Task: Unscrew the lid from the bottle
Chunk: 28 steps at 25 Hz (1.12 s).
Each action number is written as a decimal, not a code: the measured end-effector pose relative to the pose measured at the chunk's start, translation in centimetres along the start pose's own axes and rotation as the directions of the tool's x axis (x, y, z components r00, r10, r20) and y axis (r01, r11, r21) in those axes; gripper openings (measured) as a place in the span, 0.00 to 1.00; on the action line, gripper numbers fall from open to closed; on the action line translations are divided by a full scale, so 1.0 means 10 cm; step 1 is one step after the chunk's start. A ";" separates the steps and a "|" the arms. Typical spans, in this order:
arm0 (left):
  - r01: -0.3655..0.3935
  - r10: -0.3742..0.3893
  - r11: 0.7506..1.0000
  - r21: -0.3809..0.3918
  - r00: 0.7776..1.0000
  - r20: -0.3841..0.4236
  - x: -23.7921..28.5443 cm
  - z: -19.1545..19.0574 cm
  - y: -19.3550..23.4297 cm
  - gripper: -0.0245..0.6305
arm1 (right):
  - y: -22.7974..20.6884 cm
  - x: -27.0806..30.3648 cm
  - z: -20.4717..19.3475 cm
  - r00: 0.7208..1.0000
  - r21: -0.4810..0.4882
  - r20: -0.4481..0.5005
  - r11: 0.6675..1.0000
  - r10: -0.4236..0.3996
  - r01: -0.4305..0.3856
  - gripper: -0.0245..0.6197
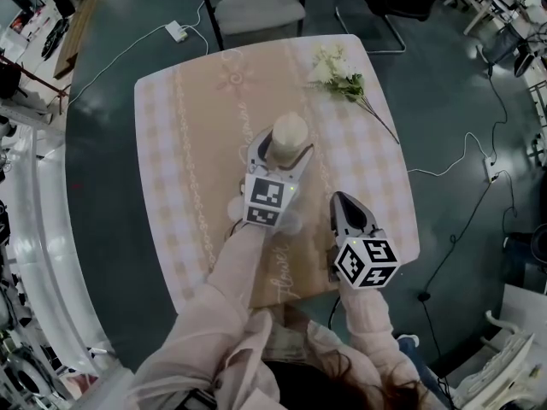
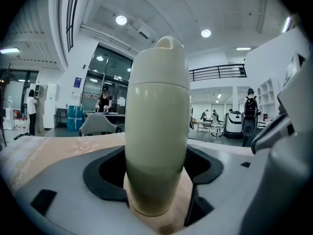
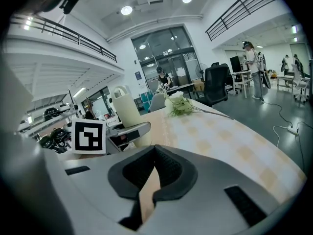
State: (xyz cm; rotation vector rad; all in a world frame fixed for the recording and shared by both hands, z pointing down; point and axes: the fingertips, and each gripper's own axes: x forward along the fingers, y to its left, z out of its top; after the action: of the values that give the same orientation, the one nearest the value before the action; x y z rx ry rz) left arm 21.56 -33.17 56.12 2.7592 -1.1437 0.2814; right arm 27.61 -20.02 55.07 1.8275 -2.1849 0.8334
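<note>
The right gripper (image 1: 344, 202) jaws are pressed together, empty. The left gripper (image 1: 280, 154) jaws pinch the bottle (image 2: 156, 146) at the worktop (image 1: 171, 143) centre. Its smooth, rigid lid (image 2: 159, 62) likely slips, so grasp its sides.

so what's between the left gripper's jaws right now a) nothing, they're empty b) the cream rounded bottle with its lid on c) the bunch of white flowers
b: the left gripper has its pads against both sides of the upright cream rounded bottle; the bunch of white flowers lies apart near the table corner.
</note>
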 end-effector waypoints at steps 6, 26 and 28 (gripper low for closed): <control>-0.013 0.013 1.000 0.012 1.000 0.007 0.05 0.00 0.03 0.51 | 0.00 0.02 -0.01 1.000 -0.003 -0.006 1.000 0.003 -0.003 0.06; 0.004 -0.004 1.000 0.011 1.000 0.017 -0.05 0.04 -0.03 0.52 | 0.01 -0.05 -0.10 1.000 0.002 -0.008 1.000 -0.009 0.009 0.06; 0.012 -0.012 1.000 0.018 1.000 0.022 -0.09 0.08 -0.06 0.52 | 0.01 -0.08 -0.09 1.000 0.003 -0.002 1.000 -0.011 0.011 0.06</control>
State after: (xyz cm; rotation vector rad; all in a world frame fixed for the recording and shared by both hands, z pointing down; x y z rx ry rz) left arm 21.41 -32.29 55.11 2.7911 -1.1347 0.2612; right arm 27.52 -18.88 55.39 1.8379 -2.1716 0.8360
